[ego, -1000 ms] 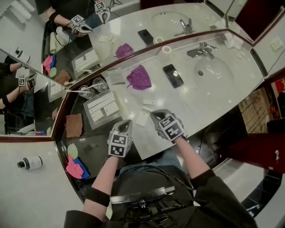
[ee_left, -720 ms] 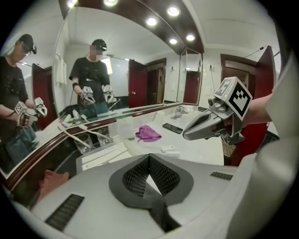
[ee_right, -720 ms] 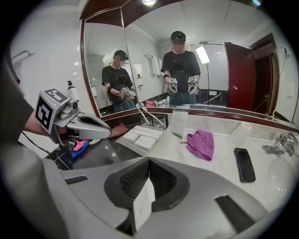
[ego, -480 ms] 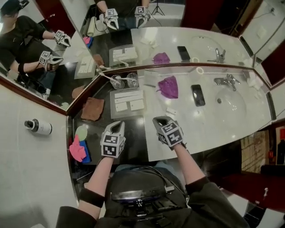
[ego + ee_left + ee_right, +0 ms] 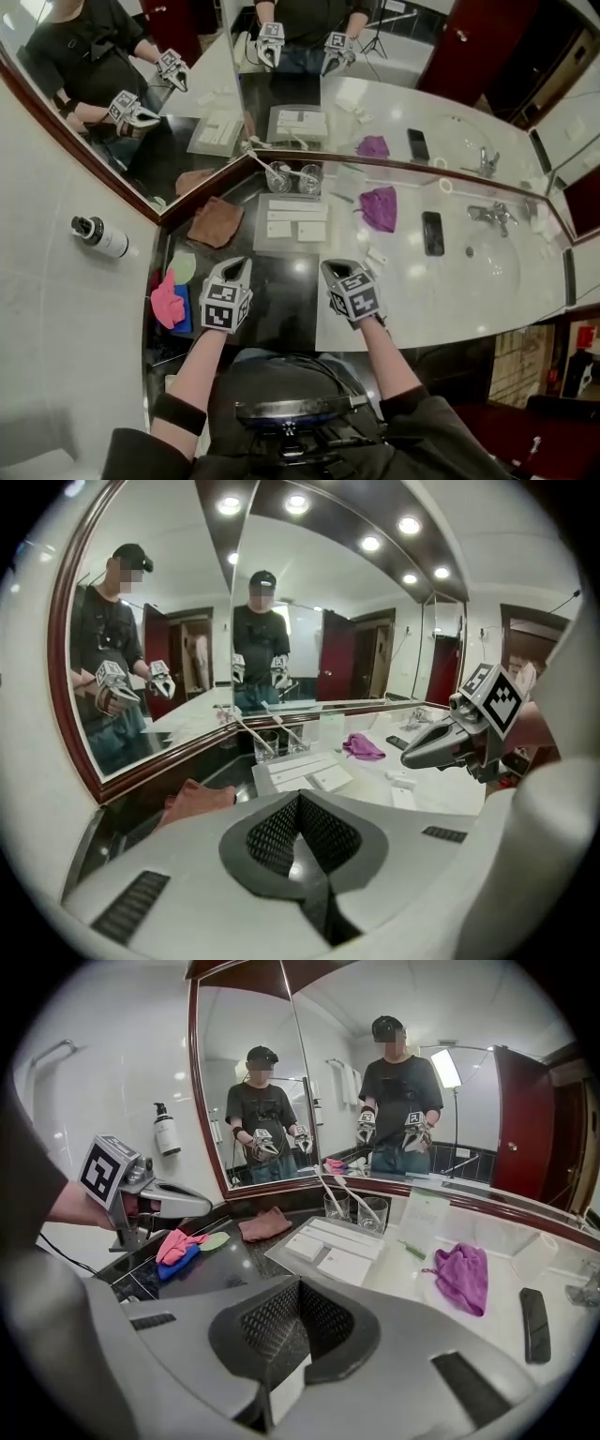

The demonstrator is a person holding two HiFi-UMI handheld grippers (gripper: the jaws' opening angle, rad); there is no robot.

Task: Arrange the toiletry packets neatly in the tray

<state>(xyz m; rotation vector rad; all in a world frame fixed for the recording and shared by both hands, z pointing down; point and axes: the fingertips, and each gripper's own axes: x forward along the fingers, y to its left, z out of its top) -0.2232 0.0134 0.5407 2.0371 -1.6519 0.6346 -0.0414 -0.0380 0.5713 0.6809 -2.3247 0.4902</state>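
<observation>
A grey tray (image 5: 261, 225) sits on the black counter ahead of me, with three white packets (image 5: 312, 232) laid flat in it. In the right gripper view the tray (image 5: 281, 1258) and its packets (image 5: 352, 1265) lie just past the jaws. Loose white packets (image 5: 377, 256) lie on the white counter to the right, and they show as packets (image 5: 404, 797) under the right gripper. My left gripper (image 5: 236, 267) hovers shut over the black counter, short of the tray. My right gripper (image 5: 330, 269) hovers shut at the black-white seam, holding nothing that I can see.
Two glasses (image 5: 295, 178) with toothbrushes stand behind the tray. A purple cloth (image 5: 380, 206), a phone (image 5: 432, 232) and the sink (image 5: 487, 267) lie to the right. A brown cloth (image 5: 216, 221) and pink and blue cloths (image 5: 169, 305) lie left. Mirrors back the counter.
The head view has swung left, so the tray now lies straight ahead. Both grippers stay shut and close together, now sitting nearer the tray's front edge.
</observation>
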